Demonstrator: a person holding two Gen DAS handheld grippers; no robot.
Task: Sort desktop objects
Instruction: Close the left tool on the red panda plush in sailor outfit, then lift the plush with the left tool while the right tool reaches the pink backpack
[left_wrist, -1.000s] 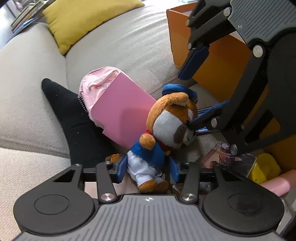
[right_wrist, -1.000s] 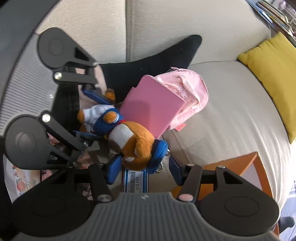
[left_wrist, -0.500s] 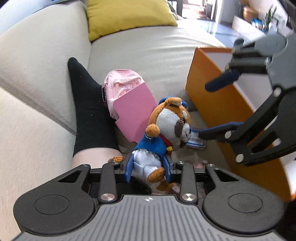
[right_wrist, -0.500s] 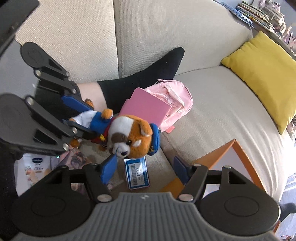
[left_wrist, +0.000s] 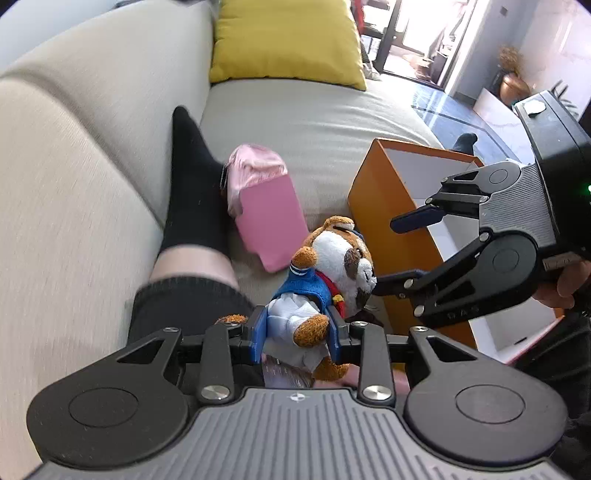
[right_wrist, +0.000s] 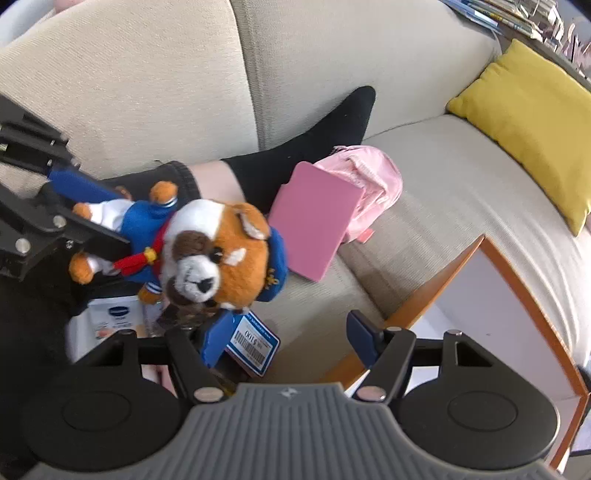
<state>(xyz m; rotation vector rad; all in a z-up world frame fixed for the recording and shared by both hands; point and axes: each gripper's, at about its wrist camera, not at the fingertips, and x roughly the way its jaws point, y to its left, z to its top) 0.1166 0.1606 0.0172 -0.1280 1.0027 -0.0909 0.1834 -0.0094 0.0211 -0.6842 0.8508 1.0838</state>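
Toy dog (left_wrist: 325, 273) clamped in left gripper (left_wrist: 295, 338), mid-frame. Right gripper (right_wrist: 291, 339) wide, empty. Next likely: carry to orange box (left_wrist: 391, 221), center right.

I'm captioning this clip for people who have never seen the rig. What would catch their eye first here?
The plush dog in a blue sailor outfit, clamped by its legs in the left gripper above the sofa seat. Next, the open orange box beside it, with the right gripper spread wide by its corner. Behind lie a pink notebook on a pink backpack.
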